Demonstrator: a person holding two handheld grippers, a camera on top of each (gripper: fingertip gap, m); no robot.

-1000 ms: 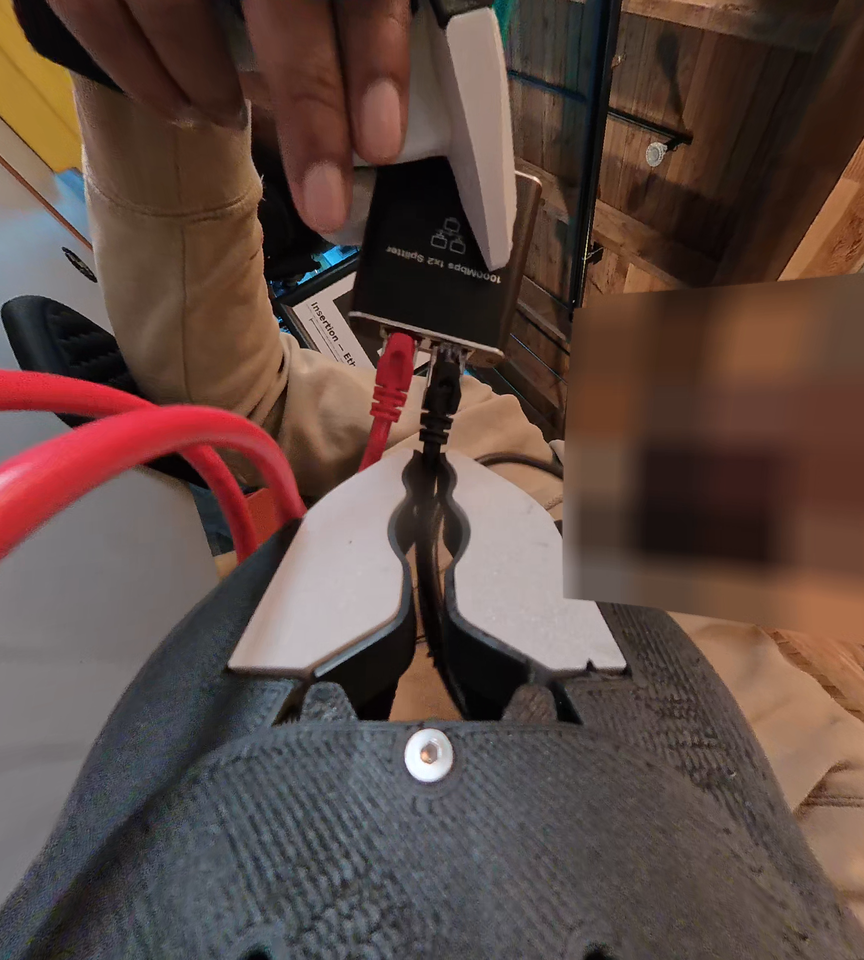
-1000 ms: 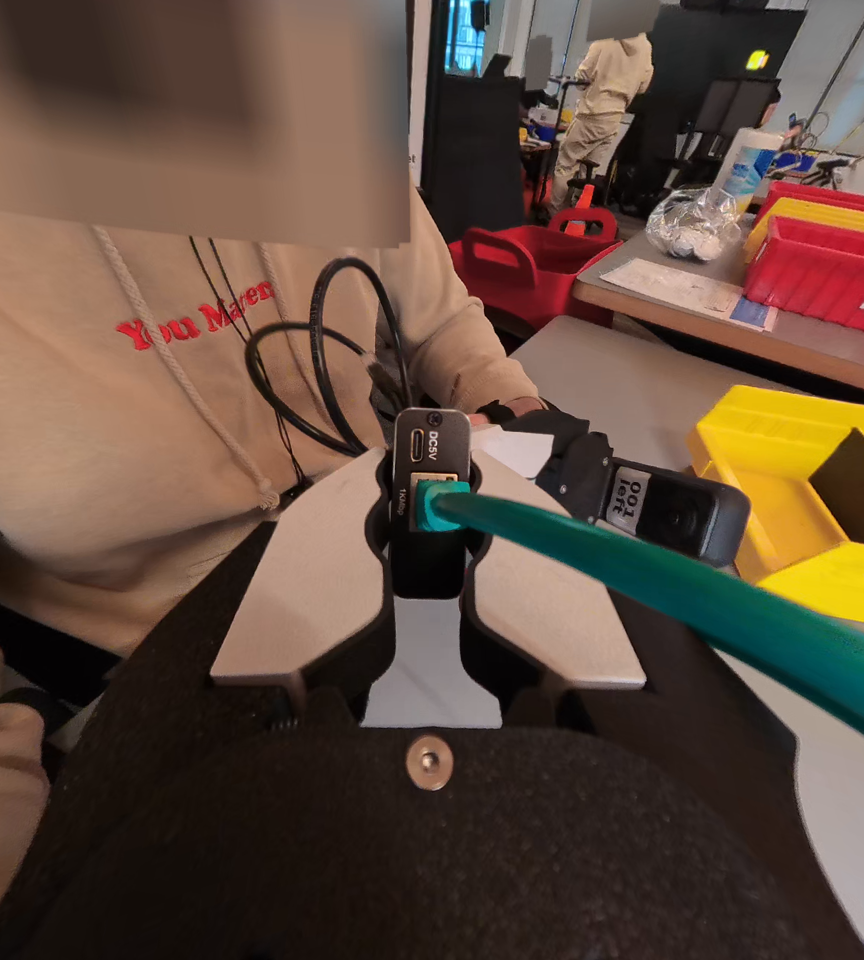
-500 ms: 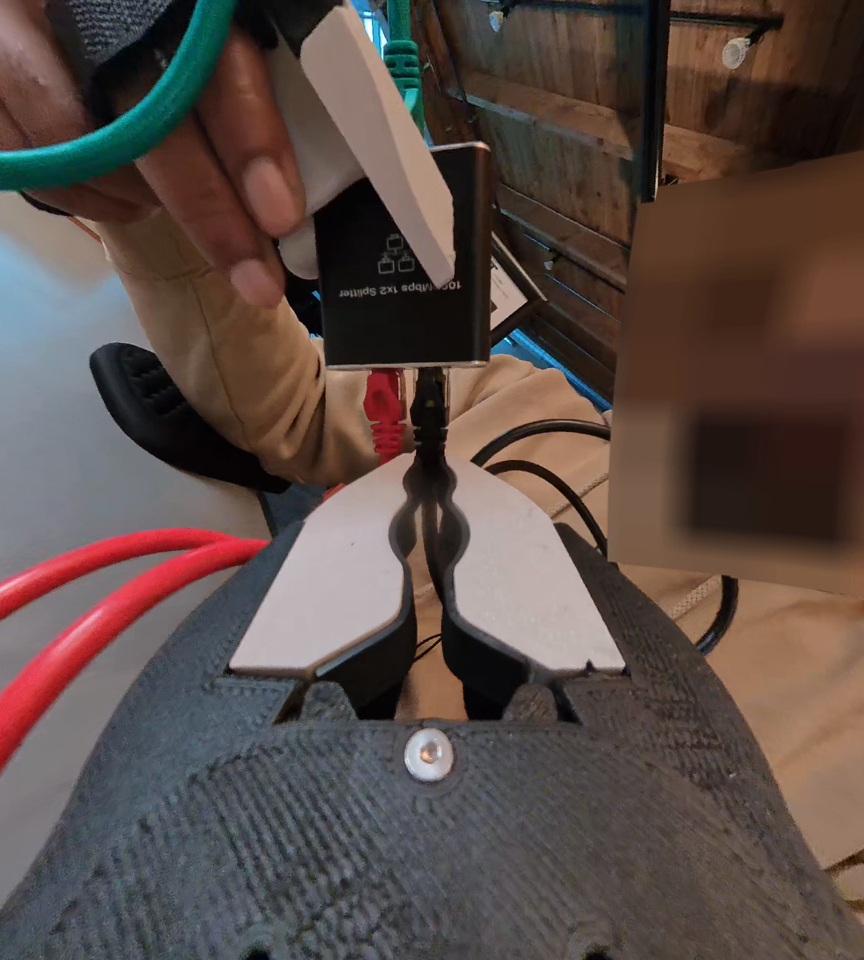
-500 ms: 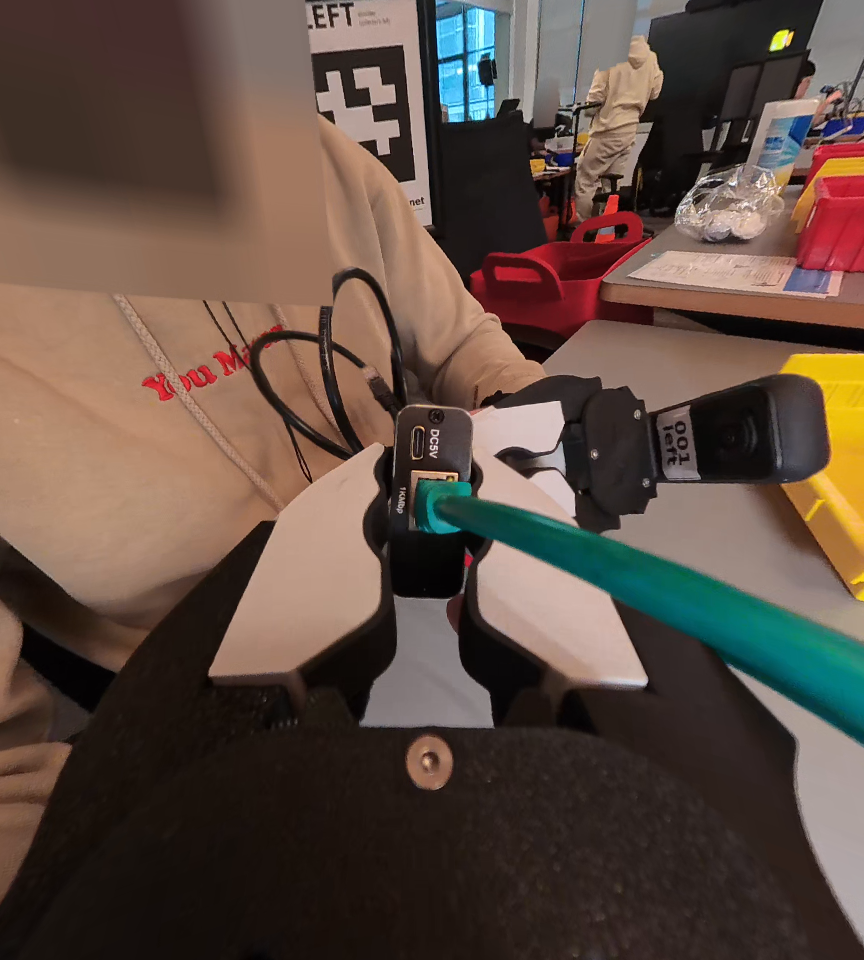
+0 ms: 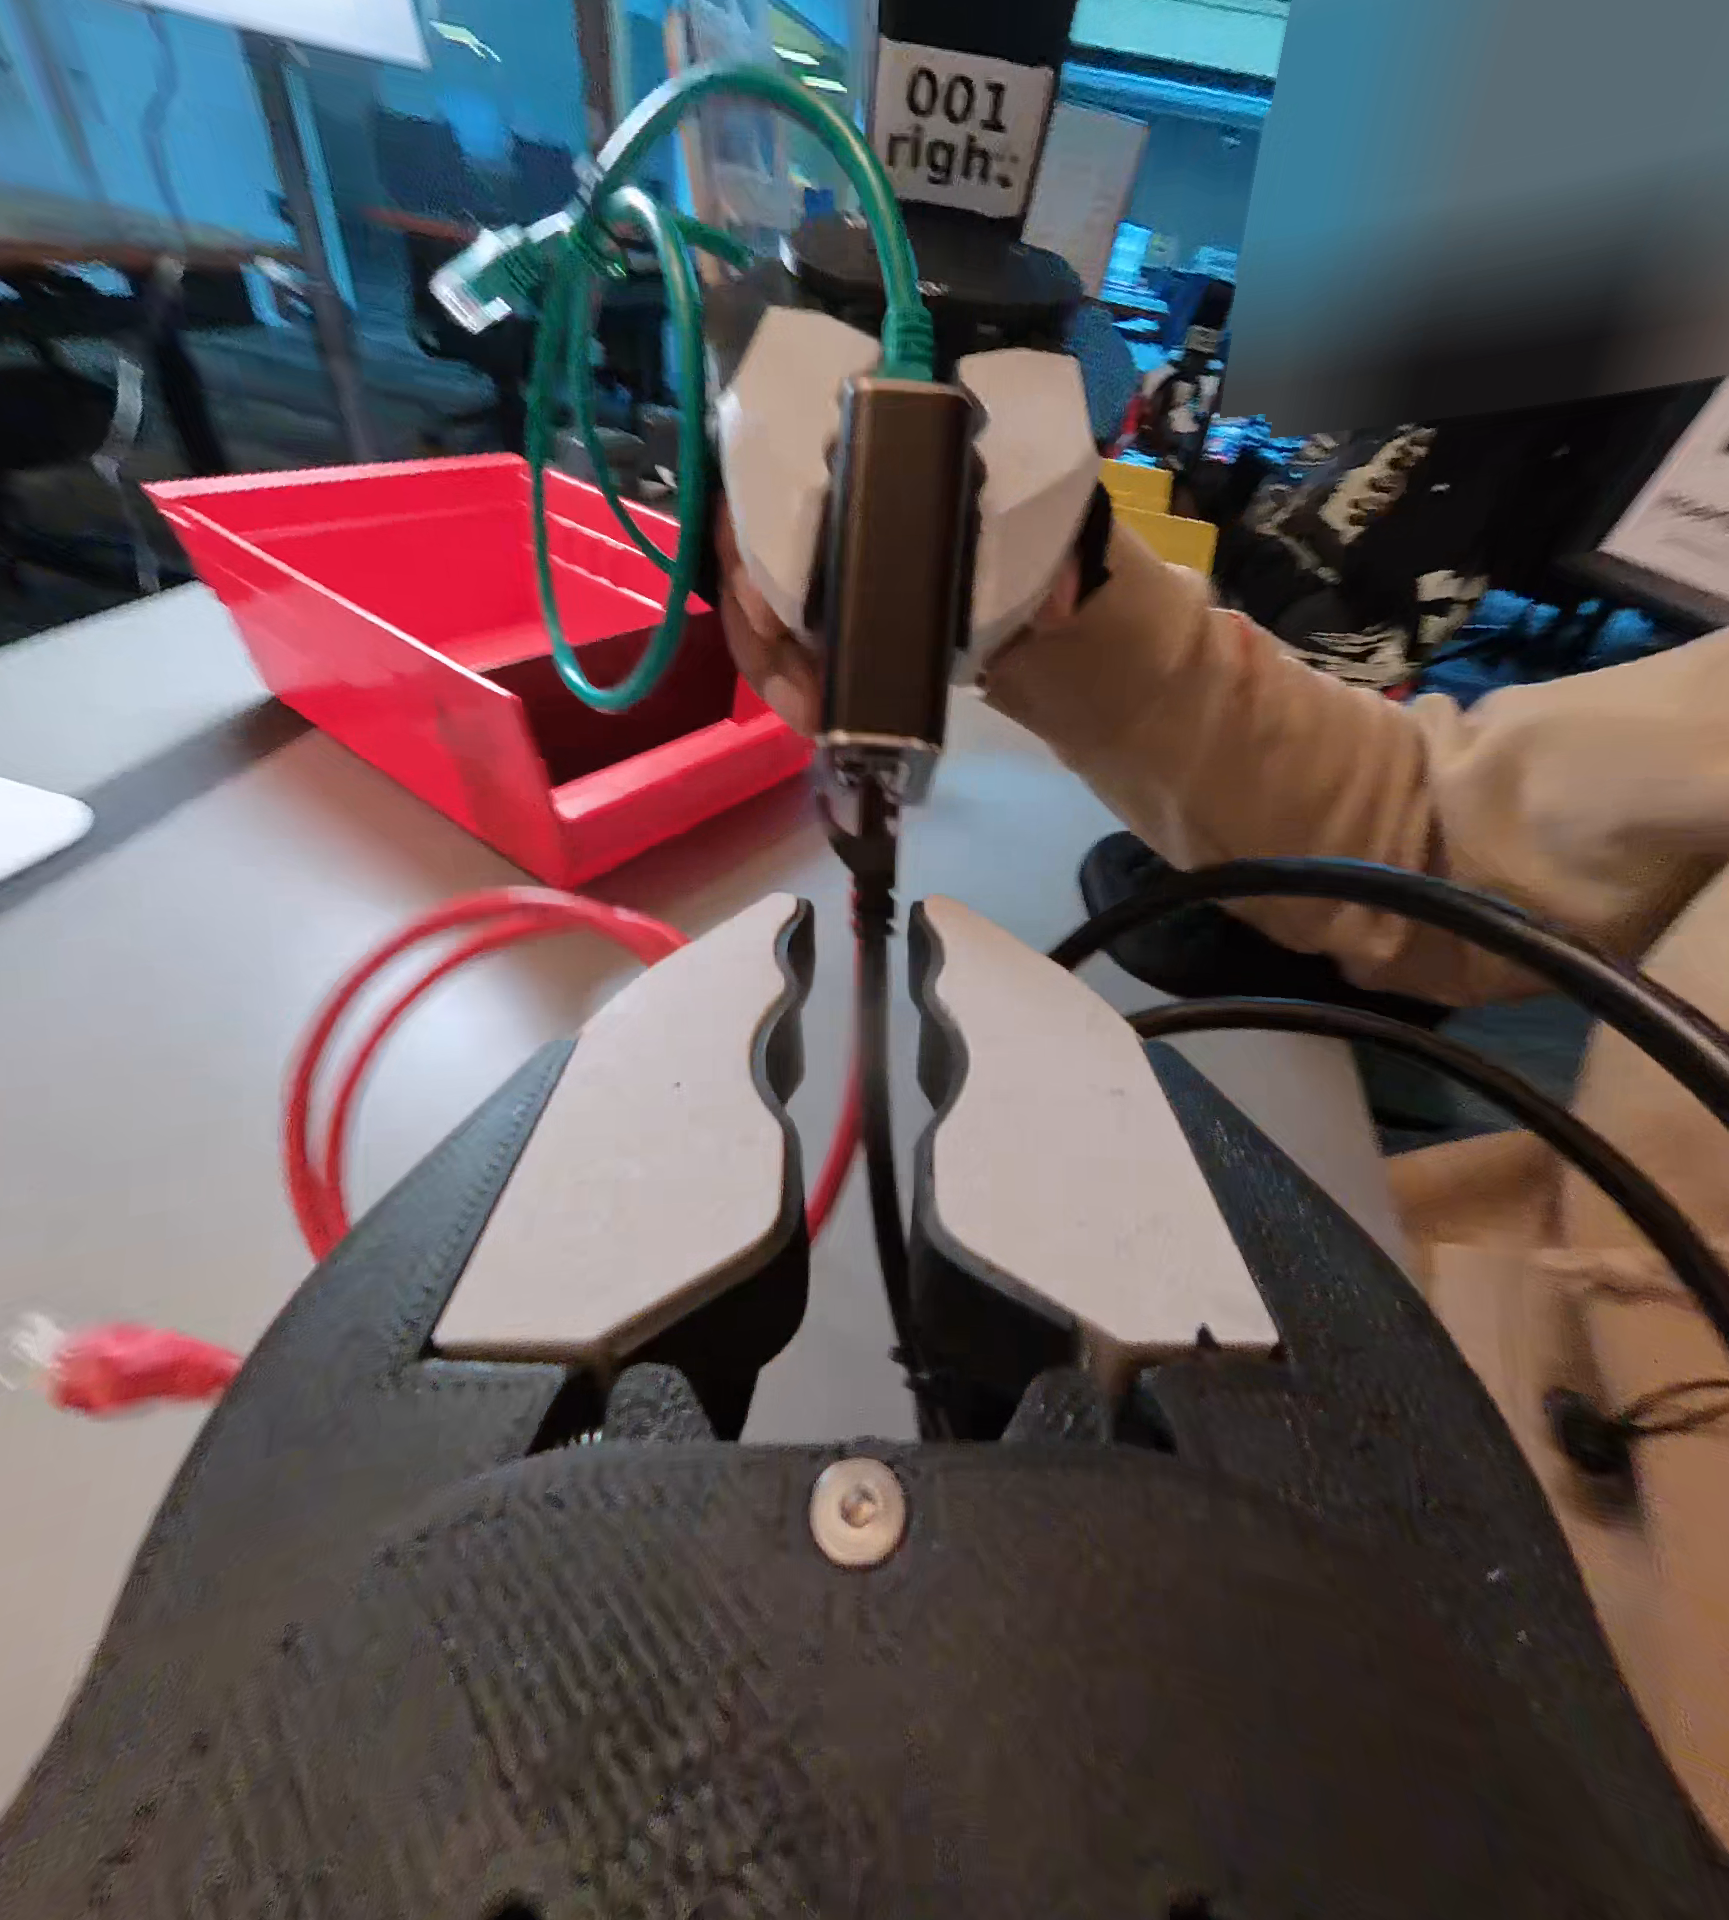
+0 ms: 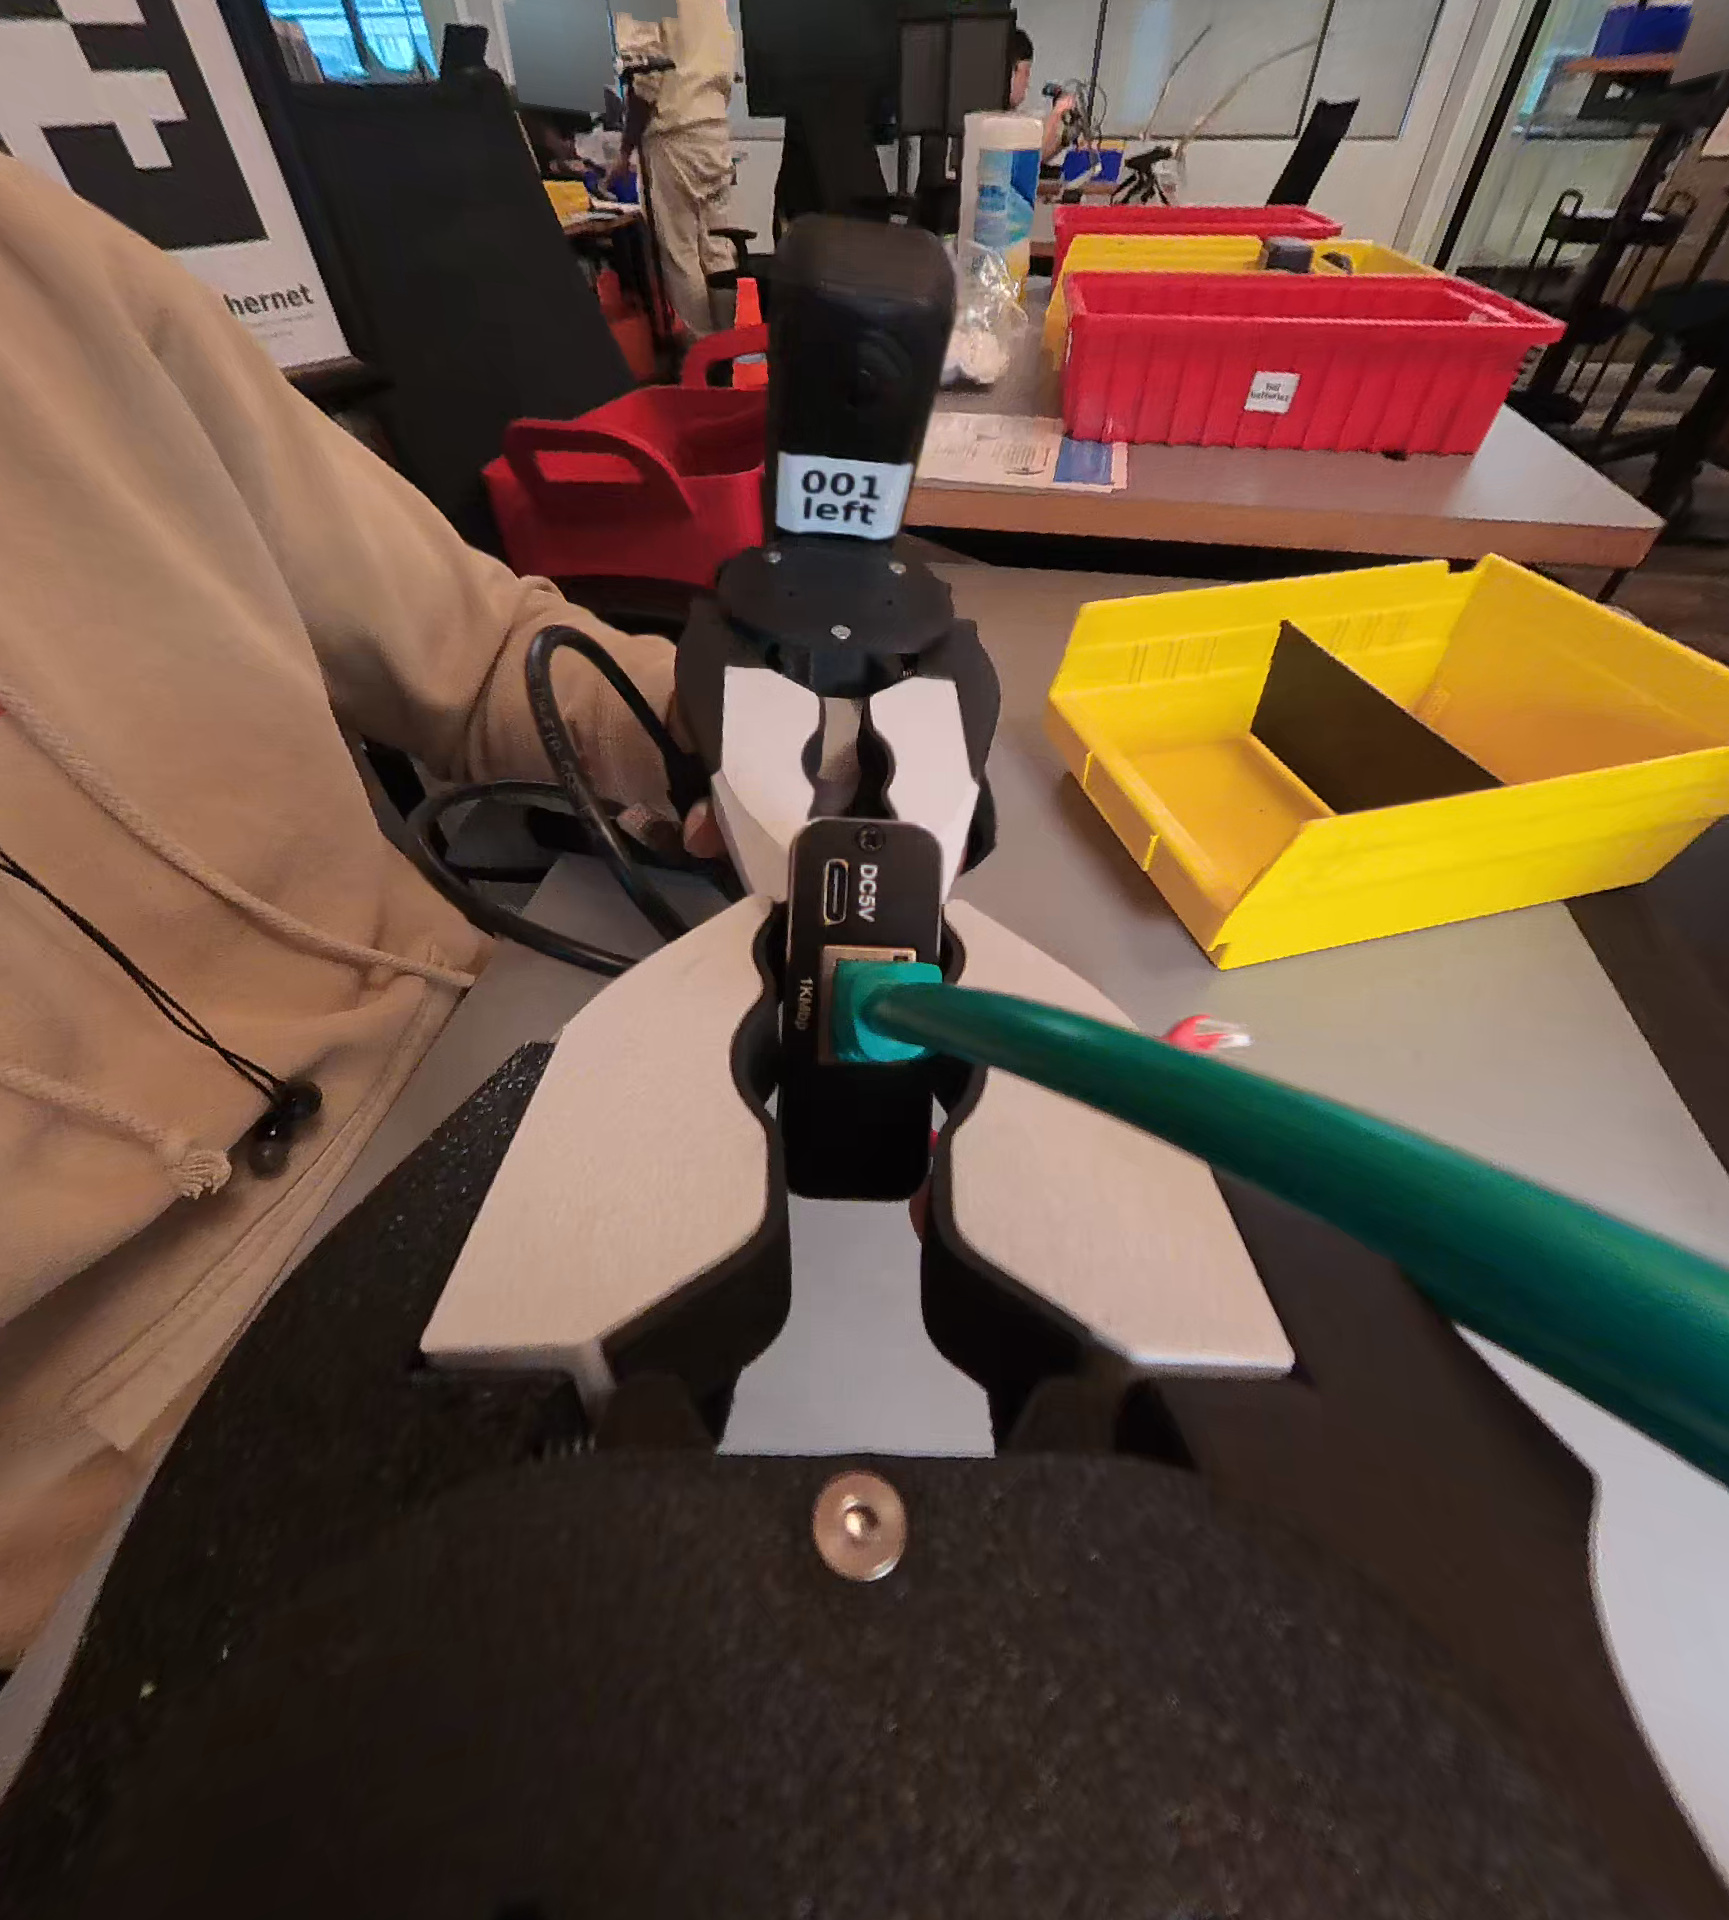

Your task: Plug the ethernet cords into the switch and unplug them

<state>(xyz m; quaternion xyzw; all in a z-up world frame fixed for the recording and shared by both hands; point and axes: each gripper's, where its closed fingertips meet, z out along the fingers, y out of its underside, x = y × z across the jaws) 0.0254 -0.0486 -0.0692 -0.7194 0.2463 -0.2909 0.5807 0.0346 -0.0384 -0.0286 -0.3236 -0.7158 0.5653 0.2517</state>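
Observation:
My right gripper (image 6: 860, 925) is shut on the black switch (image 6: 855, 1143) and holds it above the grey table; both also show in the left wrist view, gripper (image 5: 901, 395) and switch (image 5: 886, 561). A green cord (image 6: 1359, 1174) is plugged into the switch's near end; its free plug (image 5: 475, 286) dangles. A black cord (image 5: 875, 1039) is plugged into the far end and runs through my left gripper (image 5: 857, 909), whose jaws stand slightly apart. A red cord (image 5: 351, 1039) lies looped on the table, one plug (image 5: 127, 1366) free. Its other end is hidden.
A red bin (image 5: 372, 582) stands on the table (image 5: 112, 1091) beyond the red cord. A yellow bin (image 6: 1411, 873) with a black divider stands to the right. A person's beige sleeve (image 5: 1307, 727) and black cord loops (image 5: 1566, 935) are close by. More bins (image 6: 1275, 364) sit on a farther table. Some 5 centimeters of space lies between my two pairs of fingers.
Both grippers have swung round to face each other over the table. My left jaws, shut on the black cord before, have parted. The red cord now lies on the table.

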